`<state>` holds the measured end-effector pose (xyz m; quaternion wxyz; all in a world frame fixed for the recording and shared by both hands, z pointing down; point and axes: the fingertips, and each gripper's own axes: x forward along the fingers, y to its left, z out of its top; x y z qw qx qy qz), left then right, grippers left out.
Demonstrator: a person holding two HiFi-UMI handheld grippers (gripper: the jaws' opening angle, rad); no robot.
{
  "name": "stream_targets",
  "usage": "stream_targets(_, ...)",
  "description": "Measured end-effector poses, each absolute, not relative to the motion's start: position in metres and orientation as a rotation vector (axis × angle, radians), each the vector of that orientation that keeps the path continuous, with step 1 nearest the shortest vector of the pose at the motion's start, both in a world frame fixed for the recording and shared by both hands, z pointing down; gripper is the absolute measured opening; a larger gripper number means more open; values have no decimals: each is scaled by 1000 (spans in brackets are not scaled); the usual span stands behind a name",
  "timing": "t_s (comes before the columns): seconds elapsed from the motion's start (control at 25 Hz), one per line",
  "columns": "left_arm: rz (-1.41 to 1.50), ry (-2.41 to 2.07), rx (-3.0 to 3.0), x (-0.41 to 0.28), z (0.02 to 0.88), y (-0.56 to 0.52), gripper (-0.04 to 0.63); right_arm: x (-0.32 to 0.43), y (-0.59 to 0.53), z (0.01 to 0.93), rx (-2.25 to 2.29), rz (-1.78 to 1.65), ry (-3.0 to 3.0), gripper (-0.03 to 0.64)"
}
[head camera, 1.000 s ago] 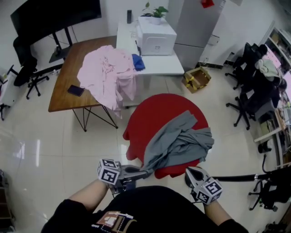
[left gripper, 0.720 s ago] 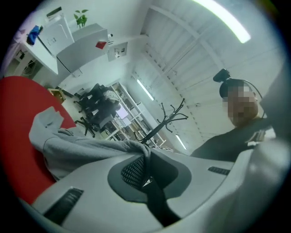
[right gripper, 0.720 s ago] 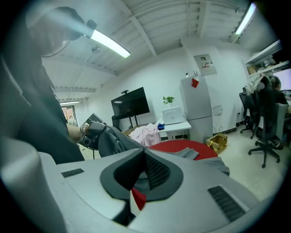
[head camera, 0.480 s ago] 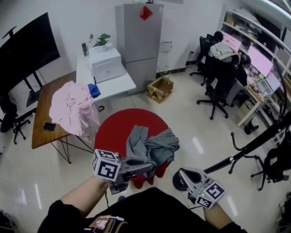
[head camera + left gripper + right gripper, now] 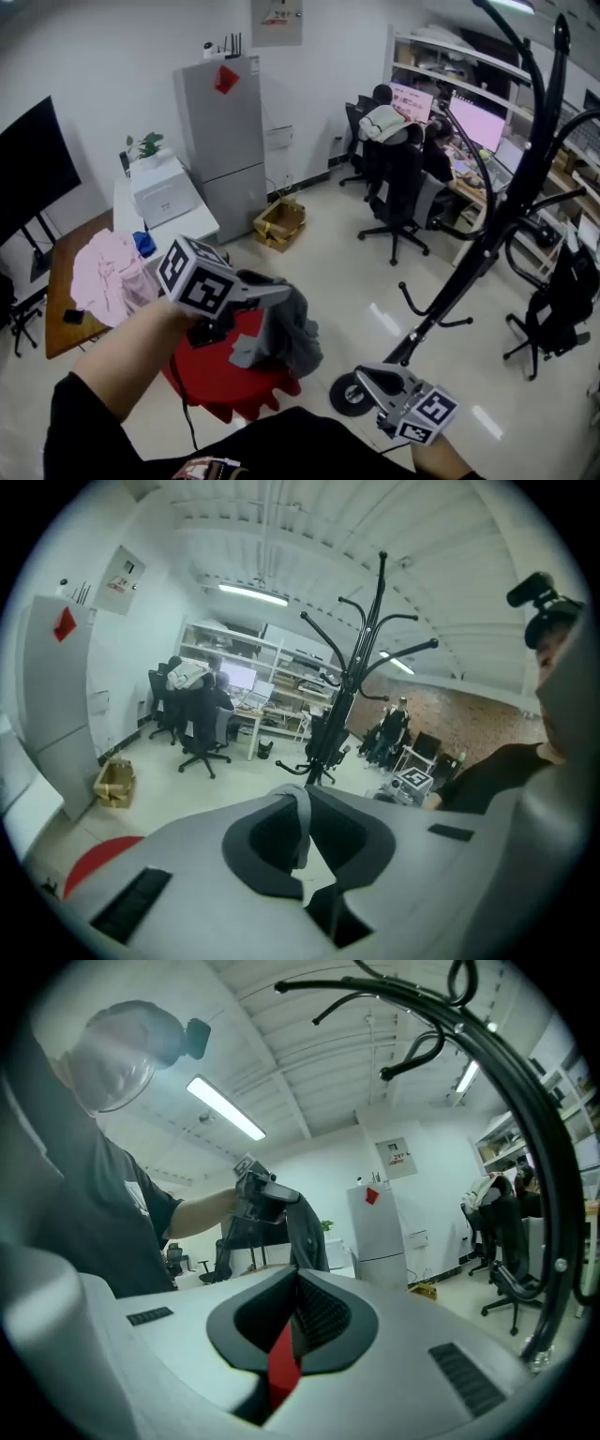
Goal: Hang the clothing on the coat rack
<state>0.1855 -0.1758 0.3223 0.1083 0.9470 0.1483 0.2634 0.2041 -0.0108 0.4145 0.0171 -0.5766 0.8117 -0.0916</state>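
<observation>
Standing at right: black coat rack [image 5: 511,211], a tall pole with curved hooks, its foot just beside the right gripper [image 5: 364,377].

Surroundings:
- Red round table [image 5: 211,384], low, under the raised garment.
- Wooden table [image 5: 58,291] with pink cloth [image 5: 108,277] heaped on it.
- White table [image 5: 192,225] bearing a white machine [image 5: 161,192] and a potted plant [image 5: 145,145].
- Grey fridge [image 5: 225,131].
- Office chairs [image 5: 398,183] at a desk with lit screens, well beyond the rack.

Tongs:
- Left gripper [image 5: 279,293]: jaws closed on a fold of the grey garment [image 5: 286,333], which hangs clear above the red table, well apart from the rack's hooks.
- Right gripper: jaws fully together and gripping nothing. It lies between the garment and the rack's foot. A red strip shows in the gap below the pads, and what it is cannot be told.

Containers: cardboard box [image 5: 279,223] on the floor beside the fridge, flaps open, contents not discernible.
</observation>
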Motion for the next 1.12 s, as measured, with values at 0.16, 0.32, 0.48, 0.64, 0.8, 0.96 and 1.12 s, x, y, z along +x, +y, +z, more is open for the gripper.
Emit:
stream_targets(0.16,924,441,2854,230,291,-168,8,236,11,420,-1835,-270,2452,0)
stream_targets(0.32,939,463,2855,268,264,-148,8,264,30,421,-1857,-265,2375,0)
stream_targets(0.48,822,499,2834,286,231,-136,8,290,46,418,-1910,-249,2328,0)
stream_targets(0.64,712,528,2786,287,212,-129,8,319,55,388,-2053,-125,2248,0)
stream_targets(0.8,619,658,2763,287,197,-112,8,322,35,332,-2218,115,2207,0)
stream_targets(0.96,533,734,2767,285,180,-97,8,282,-22,322,-2233,99,2254,93)
stream_targets(1.12,411,671,2789,291,159,-82,8,240,-55,300,-2329,320,2206,235)
